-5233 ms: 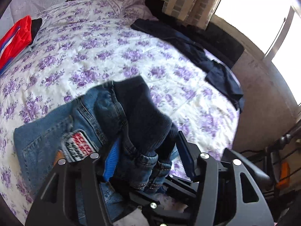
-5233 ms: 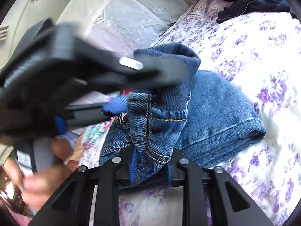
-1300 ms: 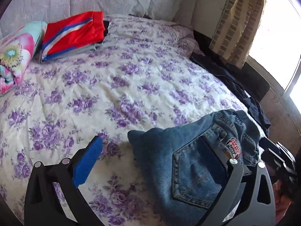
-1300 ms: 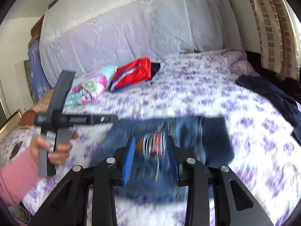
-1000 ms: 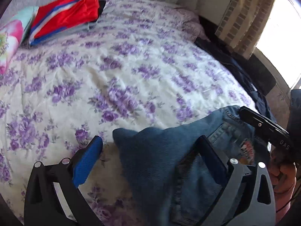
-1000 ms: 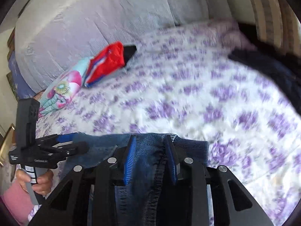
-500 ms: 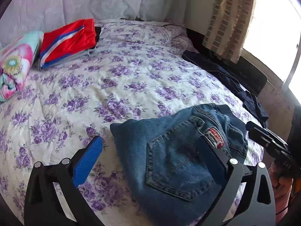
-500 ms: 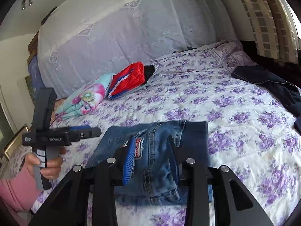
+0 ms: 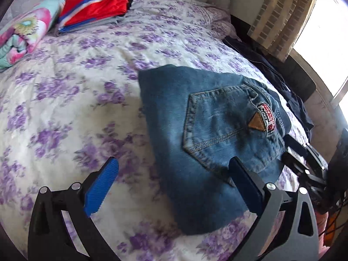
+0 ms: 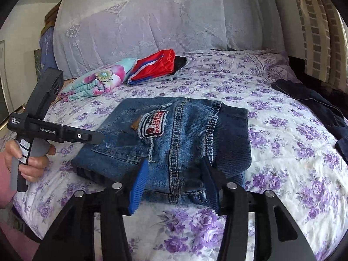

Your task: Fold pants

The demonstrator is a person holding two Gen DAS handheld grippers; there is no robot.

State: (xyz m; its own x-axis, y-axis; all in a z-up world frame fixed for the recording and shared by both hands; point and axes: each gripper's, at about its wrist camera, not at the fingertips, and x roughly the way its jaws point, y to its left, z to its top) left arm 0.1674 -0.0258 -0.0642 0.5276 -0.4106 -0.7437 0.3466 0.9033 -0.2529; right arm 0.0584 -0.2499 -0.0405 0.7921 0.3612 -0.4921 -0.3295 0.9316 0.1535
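The blue denim pants [image 9: 206, 121] lie folded into a compact bundle on the purple-flowered bedspread [image 9: 71, 80], back pocket and patch facing up. They also show in the right wrist view [image 10: 174, 139], with the dark ribbed waistband on the right. My left gripper [image 9: 174, 171] is wide open and empty, hovering above the bundle's near edge; it also shows in the right wrist view [image 10: 87, 137] at the bundle's left side. My right gripper [image 10: 174, 169] is open, its fingers just above the bundle's near edge, holding nothing. It shows at the right edge of the left wrist view [image 9: 304, 158].
A folded red garment [image 10: 158, 65] and a floral bundle [image 10: 97, 82] sit at the head of the bed before the lavender pillows [image 10: 163, 21]. A dark navy garment [image 10: 315, 104] lies along the right edge by the curtain [image 9: 280, 17].
The right gripper has let go of the pants and opened; the folded bundle now rests flat on the bed. Both grippers have drawn back a little.
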